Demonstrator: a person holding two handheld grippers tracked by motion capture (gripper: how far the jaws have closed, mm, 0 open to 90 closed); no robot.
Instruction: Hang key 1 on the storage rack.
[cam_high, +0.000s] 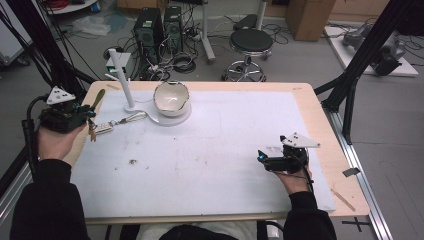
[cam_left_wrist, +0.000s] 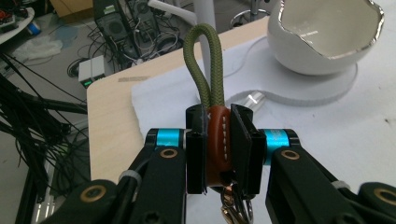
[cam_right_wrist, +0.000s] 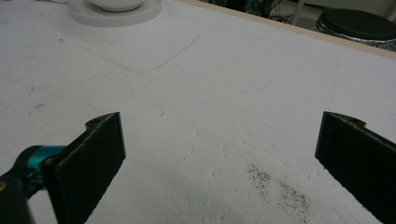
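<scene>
Keychain (cam_left_wrist: 217, 135) is the thing in play, I'd guess: a brown leather tab with white stitching, an olive cord loop (cam_left_wrist: 203, 60) sticking up from it and metal rings hanging below. The left gripper (cam_high: 75, 116) has its jaws clamped tight on the leather tab, out at the far left edge of the table (cam_high: 310, 107), so the rest of it (a clip and a small tag, as far as I can tell) trails onto the white mat (cam_high: 210, 165) toward the middle. Gripping the stiff leather bit probably makes sense since the cord would just flop.

Moving right, there's a white post on a base (cam_high: 122, 77), then a white eggshell-shaped bowl (cam_high: 171, 97) with a silvery jagged rim on a round white stand (cam_high: 172, 119), both near the back edge. Those crowd the back-left corner a bit.

Beyond that it's bare mat. The right gripper (cam_high: 272, 161) sits near the right edge, jaws spread wide, holding nothing, just hovering over the mat.
</scene>
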